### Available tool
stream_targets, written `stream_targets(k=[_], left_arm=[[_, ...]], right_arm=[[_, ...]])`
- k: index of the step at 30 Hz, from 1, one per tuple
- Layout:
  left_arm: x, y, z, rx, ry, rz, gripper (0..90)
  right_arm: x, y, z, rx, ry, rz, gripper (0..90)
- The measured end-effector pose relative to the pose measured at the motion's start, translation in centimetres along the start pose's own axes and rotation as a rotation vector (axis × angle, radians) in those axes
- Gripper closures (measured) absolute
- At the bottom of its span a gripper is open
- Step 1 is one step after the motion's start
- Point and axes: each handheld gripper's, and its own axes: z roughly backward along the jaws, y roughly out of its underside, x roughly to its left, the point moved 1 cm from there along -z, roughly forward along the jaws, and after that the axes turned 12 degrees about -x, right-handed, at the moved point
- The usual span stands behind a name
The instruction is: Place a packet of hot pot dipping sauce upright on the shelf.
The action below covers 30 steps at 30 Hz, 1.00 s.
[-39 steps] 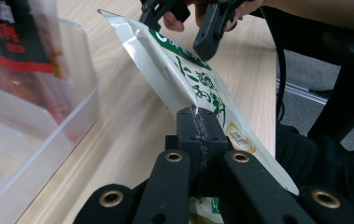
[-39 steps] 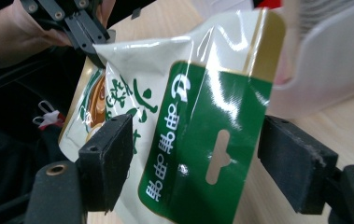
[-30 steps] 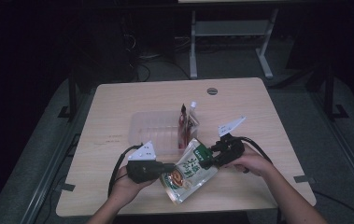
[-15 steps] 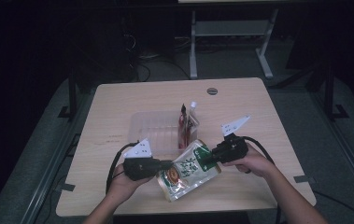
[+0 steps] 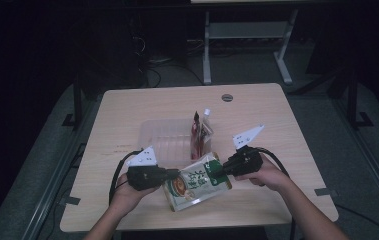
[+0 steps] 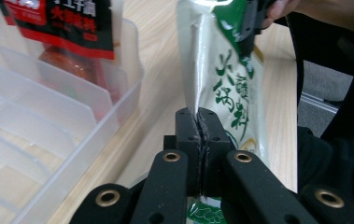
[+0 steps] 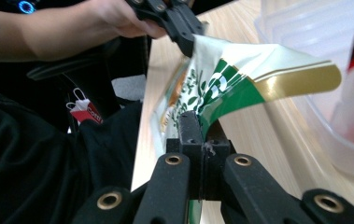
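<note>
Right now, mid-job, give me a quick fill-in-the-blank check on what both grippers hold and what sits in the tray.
1. Both grippers are shut on the ____ and white pouch.
2. The left gripper and the right gripper grip ____ edges of it.
3. A ____ packet stands in the clear tray.

Missing: green; opposite; red

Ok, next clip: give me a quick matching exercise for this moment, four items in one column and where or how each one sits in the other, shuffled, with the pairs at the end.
Items
1. green and white pouch
2. red packet
3. clear plastic tray
4. left gripper

Places or states
A. standing upright inside the tray, at its right end
B. resting on the table, dividers showing
C. held between both grippers, in front of the tray
D. shut on one edge of the pouch, opposite the right gripper

Pairs: 1-C, 2-A, 3-B, 4-D
</note>
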Motion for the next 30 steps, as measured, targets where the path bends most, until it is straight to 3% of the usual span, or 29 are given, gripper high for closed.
stream_targets(k=[8, 16, 22, 30], left_arm=[[0.7, 0.1, 0.3, -0.01, -0.015, 0.048, 73.8], [0.8, -0.4, 1.5, -0.038, -0.077, 0.072, 43.2], [0.7, -0.1, 3.2, 0.002, -0.114, 0.072, 28.3], [0.5, 2.2, 5.5, 0.071, -0.146, 0.091, 21.6]], right_arm=[[0.5, -0.5, -0.7, -0.031, -0.024, 0.009, 89.9], [0.6, -1.1, -0.2, -0.12, -0.031, -0.006, 90.0], [1.0, -2.0, 0.0, -0.161, -0.017, 0.0, 90.0], [2.1, -4.0, -1.1, -0.2, 0.003, 0.042, 90.0]])
